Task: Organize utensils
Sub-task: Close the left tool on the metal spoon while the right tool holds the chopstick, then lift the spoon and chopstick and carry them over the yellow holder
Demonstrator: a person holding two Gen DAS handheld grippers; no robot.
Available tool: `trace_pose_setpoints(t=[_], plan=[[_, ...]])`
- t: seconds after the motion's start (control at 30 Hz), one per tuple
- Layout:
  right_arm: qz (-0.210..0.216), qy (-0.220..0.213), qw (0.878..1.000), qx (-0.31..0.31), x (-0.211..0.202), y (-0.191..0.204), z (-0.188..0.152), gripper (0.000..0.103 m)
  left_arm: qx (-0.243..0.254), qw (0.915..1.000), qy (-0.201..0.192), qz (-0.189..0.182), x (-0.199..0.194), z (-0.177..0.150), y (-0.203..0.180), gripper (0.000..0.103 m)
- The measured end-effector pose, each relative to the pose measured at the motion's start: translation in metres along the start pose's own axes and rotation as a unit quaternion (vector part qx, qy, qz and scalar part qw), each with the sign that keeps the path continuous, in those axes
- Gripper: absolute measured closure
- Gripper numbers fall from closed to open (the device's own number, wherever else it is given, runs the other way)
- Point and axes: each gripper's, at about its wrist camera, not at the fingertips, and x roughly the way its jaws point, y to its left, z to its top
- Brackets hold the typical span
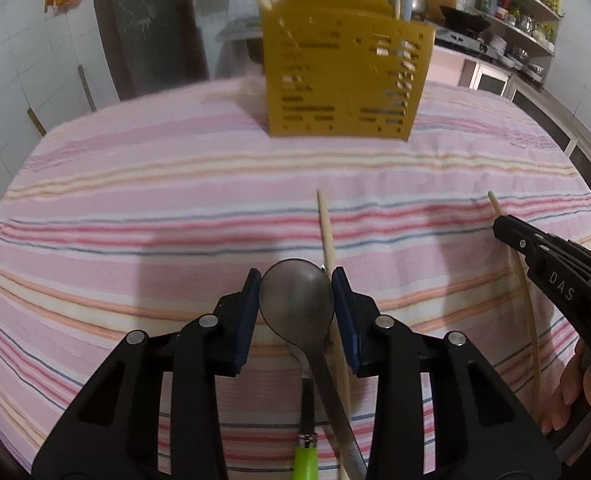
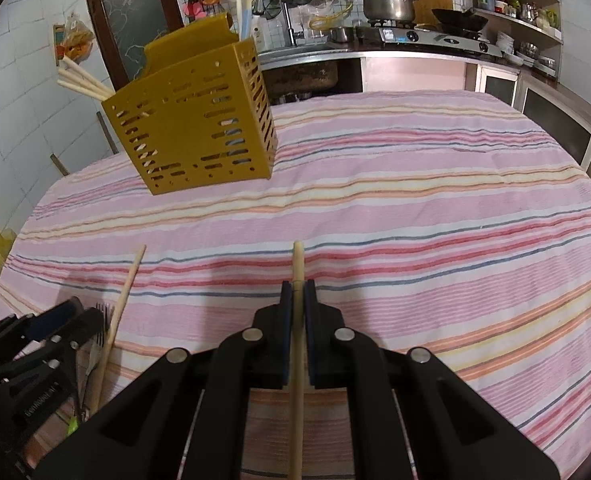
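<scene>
A metal spoon [image 1: 297, 304] lies bowl-forward between the blue pads of my left gripper [image 1: 295, 276], which is shut on the bowl's sides. A loose wooden chopstick [image 1: 325, 228] runs under the spoon's right edge, and a green-handled utensil [image 1: 305, 456] lies below it. My right gripper [image 2: 297, 284] is shut on another chopstick [image 2: 297, 256], whose tip pokes out past the pads. The yellow slotted utensil holder [image 2: 191, 120] stands at the far side of the table, with chopsticks and utensils standing in it. In the right wrist view the left gripper [image 2: 79, 314] sits at the lower left beside fork tines [image 2: 103, 316].
A pink striped cloth [image 1: 175, 200] covers the table. Behind it runs a kitchen counter with a stove [image 2: 427, 36], a pot [image 2: 387, 4] and a sink. Shelves of dishes [image 2: 527, 20] stand at the far right. A person's hand [image 1: 575, 384] grips the right tool.
</scene>
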Motion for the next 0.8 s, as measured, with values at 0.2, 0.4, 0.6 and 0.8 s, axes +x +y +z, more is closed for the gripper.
trace_pose_setpoints(t=[0.2,0.4,0.6,0.8], plan=[[0.004,-0.049,0.999,0.01,-0.025,-0.003,0.005,0.097,-0.011,0.999,-0.042,-0.006,-0.019,0.006,0.014,0.068],[0.015,-0.101,0.995,0.01,-0.054,0.002,0.008,0.097,-0.02,0.9963,-0.082,-0.017,-0.044,0.009,0.027,0.068],[0.006,-0.142,0.99,-0.004,-0.073,0.016,0.009,0.097,-0.014,0.9908,-0.133,-0.02,-0.079,0.011,0.038,0.068],[-0.005,-0.184,0.983,-0.016,-0.099,0.028,0.011,0.097,-0.004,0.9833,-0.181,-0.02,-0.109,0.016,0.05,0.068]])
